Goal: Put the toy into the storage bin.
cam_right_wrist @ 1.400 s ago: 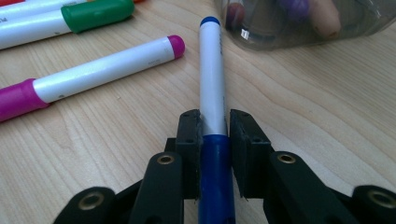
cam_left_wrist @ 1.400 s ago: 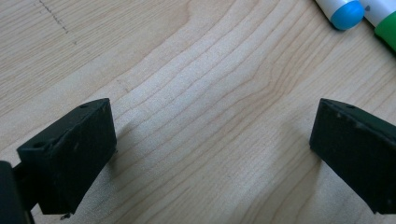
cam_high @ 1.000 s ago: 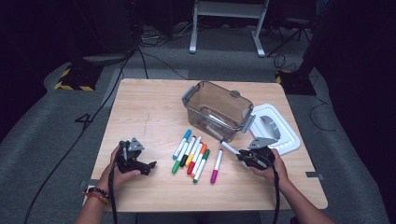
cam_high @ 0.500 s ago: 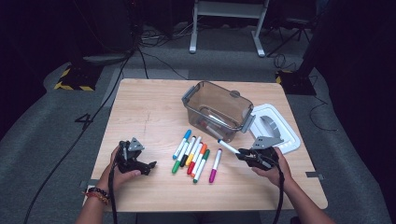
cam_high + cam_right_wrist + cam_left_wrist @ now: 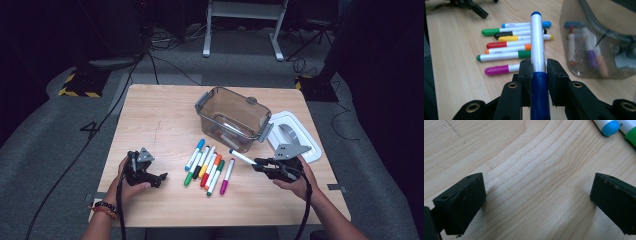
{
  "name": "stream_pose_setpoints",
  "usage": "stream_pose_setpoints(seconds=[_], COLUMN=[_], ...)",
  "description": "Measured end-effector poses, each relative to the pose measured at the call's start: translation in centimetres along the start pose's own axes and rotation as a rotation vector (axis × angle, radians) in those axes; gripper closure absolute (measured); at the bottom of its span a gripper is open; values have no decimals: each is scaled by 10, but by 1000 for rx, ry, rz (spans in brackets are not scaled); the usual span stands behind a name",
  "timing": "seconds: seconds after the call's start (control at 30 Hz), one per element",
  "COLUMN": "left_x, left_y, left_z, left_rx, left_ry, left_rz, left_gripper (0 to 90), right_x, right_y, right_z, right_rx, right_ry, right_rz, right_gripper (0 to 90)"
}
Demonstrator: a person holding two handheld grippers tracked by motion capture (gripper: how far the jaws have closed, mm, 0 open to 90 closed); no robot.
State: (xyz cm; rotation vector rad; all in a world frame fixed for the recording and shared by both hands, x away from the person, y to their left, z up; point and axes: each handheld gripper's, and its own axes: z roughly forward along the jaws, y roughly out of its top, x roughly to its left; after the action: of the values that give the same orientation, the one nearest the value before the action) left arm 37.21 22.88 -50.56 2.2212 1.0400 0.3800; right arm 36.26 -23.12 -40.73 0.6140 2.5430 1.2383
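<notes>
dark floor and cables ring a wooden table (image 5: 150,115). right gripper (image 5: 538,68) clamps a blue-capped marker (image 5: 537,42) lifted clear of the wood, its tip aimed toward the bin (image 5: 233,118). left gripper (image 5: 537,195) rests with jaws wide, nothing between them. loose markers (image 5: 206,167) lie in a row between the hands; the bin seems to hold several more, blurred.
</notes>
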Motion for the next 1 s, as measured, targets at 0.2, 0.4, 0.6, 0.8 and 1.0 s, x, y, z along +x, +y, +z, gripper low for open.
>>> stream_pose_setpoints(seconds=[0.2,0.4,0.6,0.8,1.0], left_x=[2,2,2,1,1], left_y=[1,2,2,1,1], left_z=[1,2,2,1,1], left_rx=[0,0,-1,1,1], left_ry=[-11,-12,-11,-6,-6], left_rz=[9,6,8,10,9], left_gripper=[3,2,2,5,5], right_x=[1,-8,-26,-44,-57], right_y=[23,47,74,97,112], right_z=[-7,-13,-12,-8,2], right_rx=[-27,-52,-51,-59,-40], right_ry=[5,-8,-42,-60,-70], right_rz=[-40,-62,-78,-78,-76], right_gripper=[748,748,748,748,748])
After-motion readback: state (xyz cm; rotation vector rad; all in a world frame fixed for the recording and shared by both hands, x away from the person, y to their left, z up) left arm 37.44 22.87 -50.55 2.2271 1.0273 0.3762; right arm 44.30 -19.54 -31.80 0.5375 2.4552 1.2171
